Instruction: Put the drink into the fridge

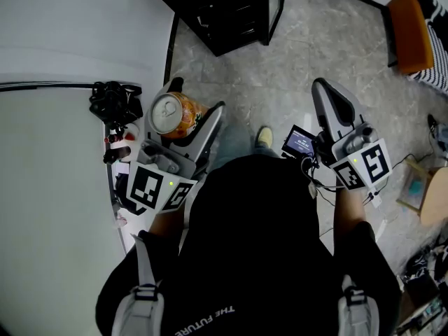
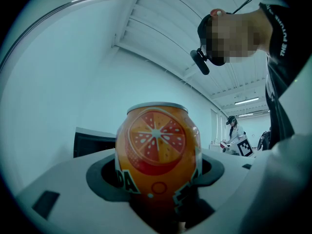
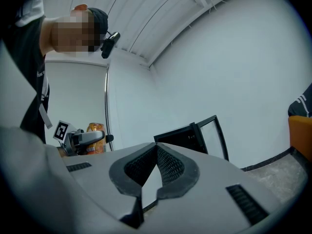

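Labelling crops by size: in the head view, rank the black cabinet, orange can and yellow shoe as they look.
1. black cabinet, partly out of frame.
2. orange can, enlarged by nearness to the camera.
3. yellow shoe, smallest.

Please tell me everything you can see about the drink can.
The can is orange metal with a silver top, printed with a red-orange citrus slice and dark letters that are partly hidden. It stands upright, held in the air between the jaws of the left gripper, which press its sides. Nothing else touches it. I cannot tell whether it is opened.
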